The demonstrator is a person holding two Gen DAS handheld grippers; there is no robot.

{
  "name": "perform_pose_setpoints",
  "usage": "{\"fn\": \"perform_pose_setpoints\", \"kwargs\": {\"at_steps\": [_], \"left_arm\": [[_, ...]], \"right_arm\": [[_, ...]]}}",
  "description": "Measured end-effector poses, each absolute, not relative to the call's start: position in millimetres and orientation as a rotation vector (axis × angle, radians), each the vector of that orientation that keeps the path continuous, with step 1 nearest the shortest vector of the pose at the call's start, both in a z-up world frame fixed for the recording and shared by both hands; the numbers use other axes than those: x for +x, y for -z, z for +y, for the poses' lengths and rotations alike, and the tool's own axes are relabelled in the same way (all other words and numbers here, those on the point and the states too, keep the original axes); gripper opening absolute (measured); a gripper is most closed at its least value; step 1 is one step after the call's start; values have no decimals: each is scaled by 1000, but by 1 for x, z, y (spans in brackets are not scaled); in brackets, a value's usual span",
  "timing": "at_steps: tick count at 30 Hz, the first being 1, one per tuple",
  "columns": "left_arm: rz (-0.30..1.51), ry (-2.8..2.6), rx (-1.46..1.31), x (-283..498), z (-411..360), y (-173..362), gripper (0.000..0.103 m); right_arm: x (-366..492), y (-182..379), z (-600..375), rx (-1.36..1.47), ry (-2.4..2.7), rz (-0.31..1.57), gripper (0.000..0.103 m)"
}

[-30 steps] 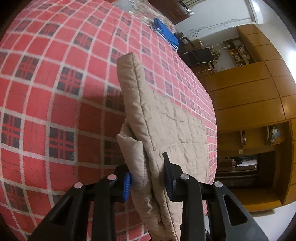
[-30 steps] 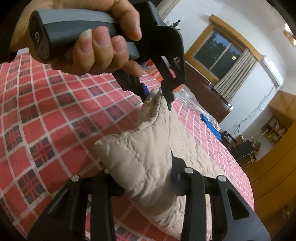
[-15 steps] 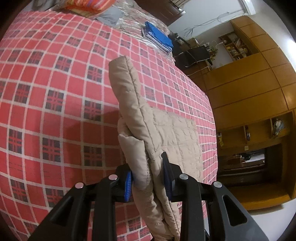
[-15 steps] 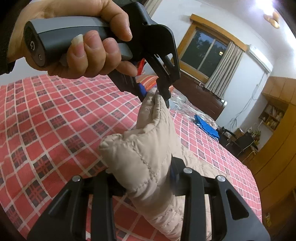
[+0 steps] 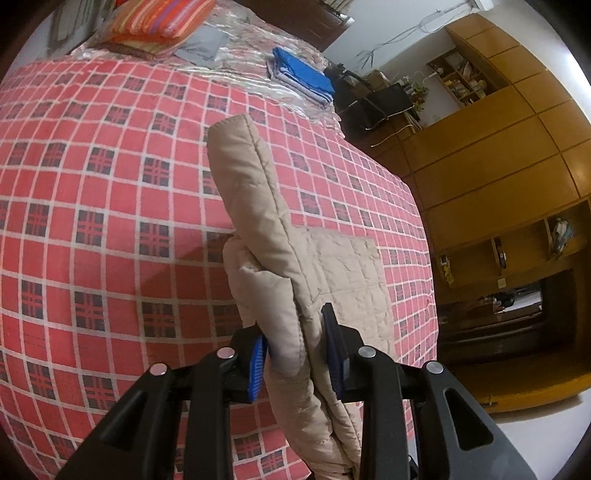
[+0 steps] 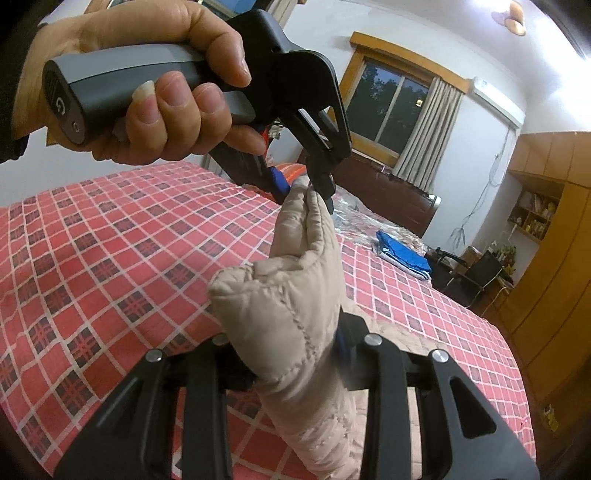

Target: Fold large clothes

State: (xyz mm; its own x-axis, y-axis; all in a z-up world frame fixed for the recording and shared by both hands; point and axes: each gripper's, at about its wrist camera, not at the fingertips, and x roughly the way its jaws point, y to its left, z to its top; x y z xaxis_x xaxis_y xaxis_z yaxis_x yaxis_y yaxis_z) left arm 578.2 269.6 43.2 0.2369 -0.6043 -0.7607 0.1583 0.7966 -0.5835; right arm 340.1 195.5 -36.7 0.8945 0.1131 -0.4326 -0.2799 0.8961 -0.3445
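Both grippers pinch one raised edge of a beige quilted jacket above a red plaid bedspread.

Left wrist view: the left gripper has its blue-padded jaws closed on a thick fold of the jacket, which rises upright from the jaws; the jacket's lower part lies flat on the bedspread at right. Right wrist view: the right gripper is closed on a padded fold in the near foreground, while farther along the same edge the left gripper, held in a hand, clamps the jacket's tip. Far across the bed lie folded blue clothes on clear plastic and a striped orange cushion; wooden cabinets stand at right.
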Motion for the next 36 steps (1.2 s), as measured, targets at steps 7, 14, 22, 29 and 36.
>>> {"fn": "perform_pose_setpoints", "kwargs": {"at_steps": [7,14,22,29,36], "left_arm": [[1217,555,-381,577,238,-64,28],[1212,561,-337,577,206,-78,28],[1211,571,-296,573,173,-87,28],[1215,579,-257,572,138,-93,28],[1225,575,-218,572,108,-94,28]], "right_arm": [[338,28,176,-371,-188,401,31],[336,21,151,-327,-165,388,31],[332,17,123,-284,-142,381,30],[330,17,99,-248,-121,381,30],[328,19,78,-217,-105,383,30]]}}
